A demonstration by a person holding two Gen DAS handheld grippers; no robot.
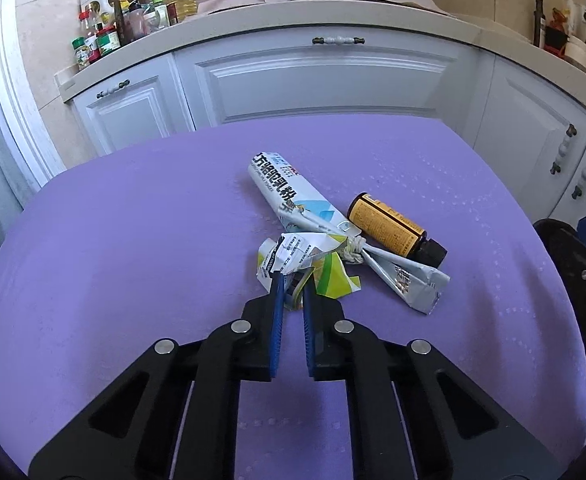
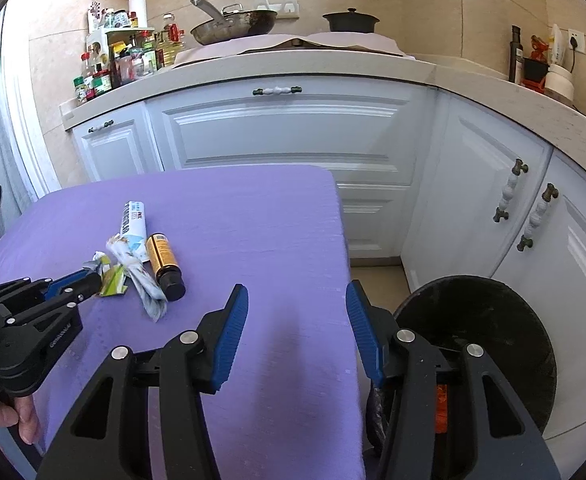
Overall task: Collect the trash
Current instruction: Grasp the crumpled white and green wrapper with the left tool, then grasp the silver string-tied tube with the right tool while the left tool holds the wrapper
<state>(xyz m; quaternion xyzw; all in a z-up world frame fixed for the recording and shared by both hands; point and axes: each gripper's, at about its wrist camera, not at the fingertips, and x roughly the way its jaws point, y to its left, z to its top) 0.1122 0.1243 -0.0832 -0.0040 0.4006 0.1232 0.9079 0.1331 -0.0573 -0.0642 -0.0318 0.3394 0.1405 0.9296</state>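
On the purple table point(image 1: 133, 220) lie a crumpled green and white wrapper point(image 1: 305, 260), a long twisted white packet point(image 1: 293, 192) and a brown bottle with a yellow label point(image 1: 389, 230). My left gripper point(image 1: 293, 280) is shut on the crumpled wrapper, which still rests on the table. It also shows in the right wrist view point(image 2: 93, 280) at the wrapper point(image 2: 113, 280), beside the packet point(image 2: 137, 264) and the bottle point(image 2: 165, 260). My right gripper point(image 2: 297, 300) is open and empty above the table's right edge.
A black round bin point(image 2: 493, 344) stands on the floor right of the table, also at the edge of the left wrist view point(image 1: 573, 264). White kitchen cabinets point(image 2: 285, 128) with a counter, pans and bottles stand behind.
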